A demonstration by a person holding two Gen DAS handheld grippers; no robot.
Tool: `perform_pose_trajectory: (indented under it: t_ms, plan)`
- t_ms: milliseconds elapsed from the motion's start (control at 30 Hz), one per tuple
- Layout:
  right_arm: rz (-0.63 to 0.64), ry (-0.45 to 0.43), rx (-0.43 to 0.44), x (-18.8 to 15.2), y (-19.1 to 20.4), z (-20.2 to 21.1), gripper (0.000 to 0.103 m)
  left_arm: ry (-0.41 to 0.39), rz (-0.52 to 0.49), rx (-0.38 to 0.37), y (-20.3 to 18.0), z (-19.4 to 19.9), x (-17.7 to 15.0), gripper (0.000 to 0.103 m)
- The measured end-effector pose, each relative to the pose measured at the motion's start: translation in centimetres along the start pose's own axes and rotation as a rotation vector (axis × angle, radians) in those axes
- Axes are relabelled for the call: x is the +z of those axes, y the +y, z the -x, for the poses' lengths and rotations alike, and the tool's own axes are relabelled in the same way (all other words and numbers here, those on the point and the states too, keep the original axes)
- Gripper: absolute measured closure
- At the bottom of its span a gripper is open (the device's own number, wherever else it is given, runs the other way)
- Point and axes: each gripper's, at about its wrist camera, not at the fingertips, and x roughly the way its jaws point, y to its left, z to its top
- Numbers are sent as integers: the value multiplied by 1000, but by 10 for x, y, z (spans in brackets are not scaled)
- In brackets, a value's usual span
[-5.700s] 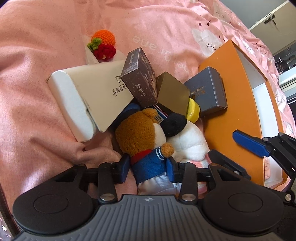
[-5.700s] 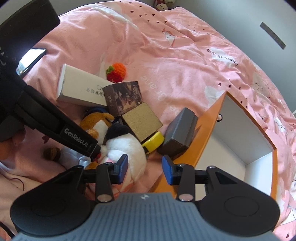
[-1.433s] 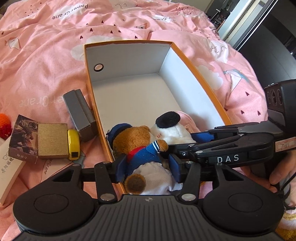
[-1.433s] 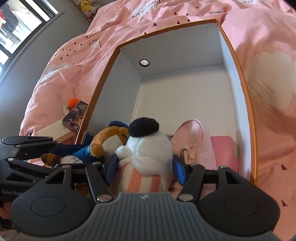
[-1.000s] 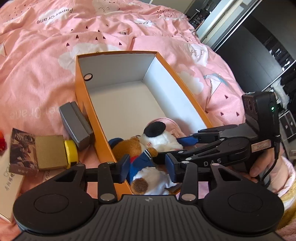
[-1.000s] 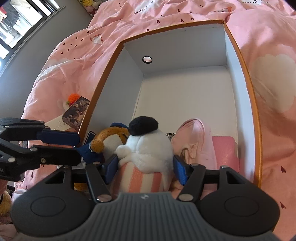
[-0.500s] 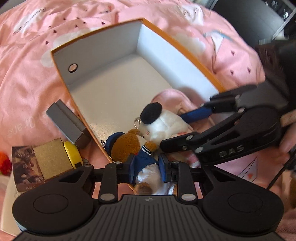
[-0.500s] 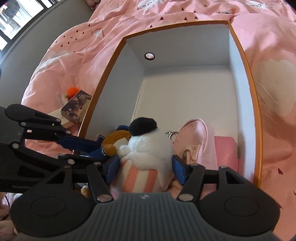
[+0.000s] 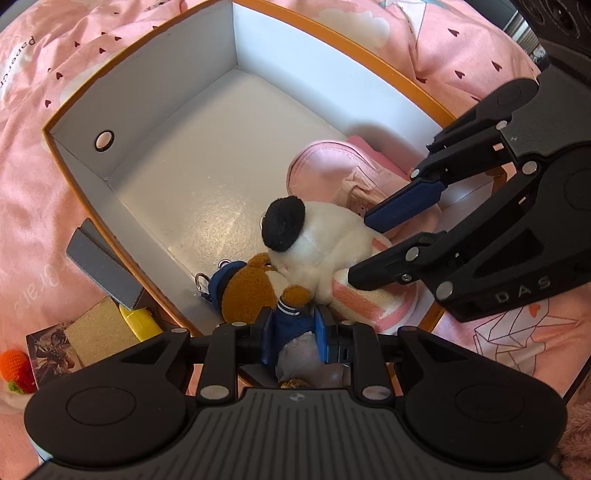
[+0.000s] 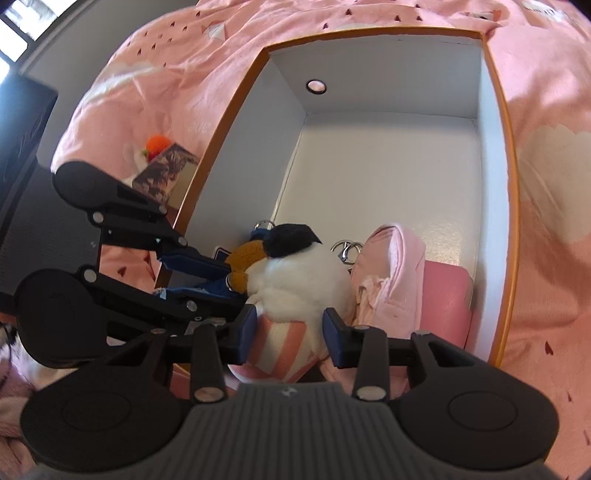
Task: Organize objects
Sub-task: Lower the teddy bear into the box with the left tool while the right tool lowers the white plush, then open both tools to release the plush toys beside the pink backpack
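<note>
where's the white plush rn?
The white plush sits inside the orange box at its near end, between the right gripper fingers, with the brown bear plush on its left and the pink pouch on its right.

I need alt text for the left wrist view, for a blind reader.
The left gripper grips a brown plush bear in blue clothes inside an orange cardboard box; beside it, the right gripper grips a white plush toy.
</note>
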Motion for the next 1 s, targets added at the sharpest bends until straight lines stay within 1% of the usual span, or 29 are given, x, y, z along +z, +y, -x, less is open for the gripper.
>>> perform_pose_trajectory:
  t_ms: [167, 267, 367, 467, 600, 633, 667, 733, 800, 833, 933, 1000]
  plan:
    - [73, 22, -44, 1, 12, -12, 62, -17, -62, 8, -3, -8, -10, 76]
    - [70, 24, -34, 0, 9, -14, 61, -28, -108, 8, -5, -11, -15, 76]
    - [41, 25, -19, 0, 4, -16, 61, -21, -118, 11, -4, -15, -15, 76]
    - [44, 8, -34, 0, 8, -10, 57, -26, -139, 19, -4, -10, -14, 75]
    - [59, -62, -65, 1, 10, 19, 57, -73, -90, -36, 13, 8, -14, 72]
    - [66, -80, -80, 2, 10, 27, 57, -79, -78, -48, 17, 11, -14, 69]
    - [76, -91, -105, 3, 9, 34, 57, -87, -69, -55, 20, 15, -15, 68]
    - [97, -100, -192, 7, 8, 41, 57, -120, -51, -65, 25, 23, -15, 61]
    - [117, -77, -267, 8, 2, 41, 56, -155, -8, -96, 30, 30, -14, 56]
    - [127, -46, -280, 9, -1, 38, 55, -175, 23, -118, 32, 33, -13, 52]
    - [166, 29, -291, 5, -5, 22, 54, -204, 110, -168, 36, 32, -11, 47]
    - [230, 59, -342, 2, -1, 10, 54, -212, 159, -158, 30, 27, -5, 44]
